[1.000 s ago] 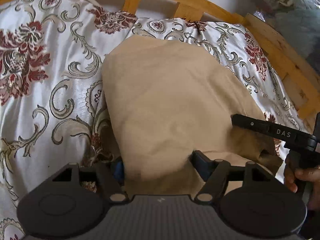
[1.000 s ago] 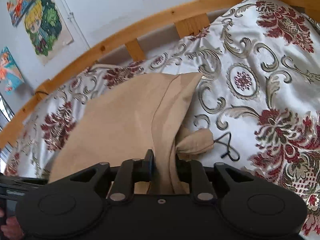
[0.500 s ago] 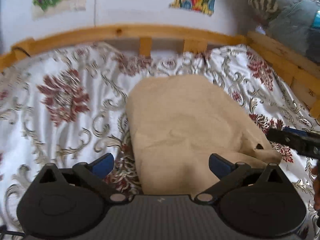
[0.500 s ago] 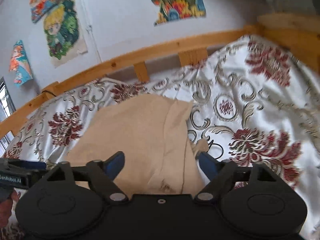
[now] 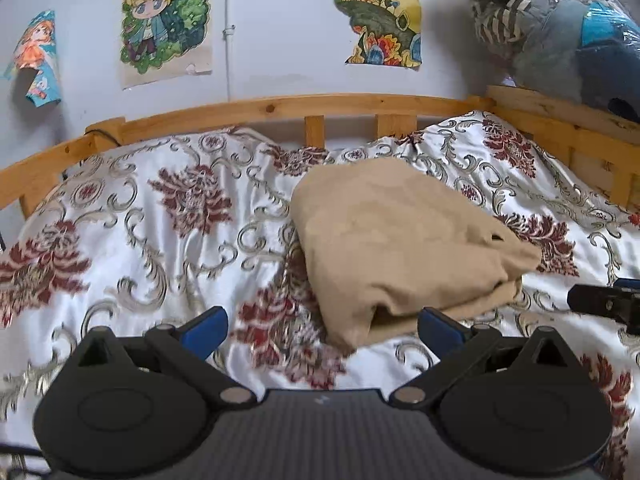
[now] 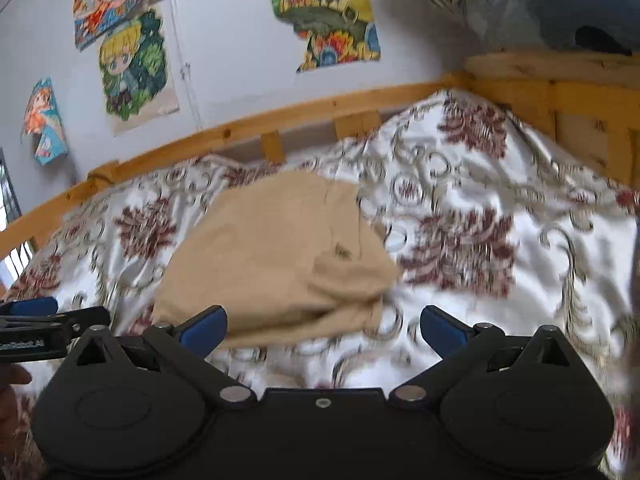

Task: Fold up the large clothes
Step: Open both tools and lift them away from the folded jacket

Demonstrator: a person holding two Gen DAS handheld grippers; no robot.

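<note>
**Folded garment lies on the bed, both grippers empty above it**

Left wrist view: the left gripper (image 5: 322, 326) has its fingers spread wide with nothing between them, hovering just short of the tan garment (image 5: 396, 236), which lies as a compact folded bundle on the floral bedspread (image 5: 152, 240); the fold looks about finished, so the next move would be at most a tidy of the loose near edge. The right gripper's tip (image 5: 604, 304) shows at the side, clear of the cloth. The wooden bed rail (image 5: 280, 106) and a plastic-wrapped bundle (image 5: 560, 28) stand well back.

Right wrist view: the right gripper (image 6: 323, 326) is likewise wide apart and holds nothing, the garment (image 6: 276, 248) lying just beyond it. Nothing blocks the way.
</note>
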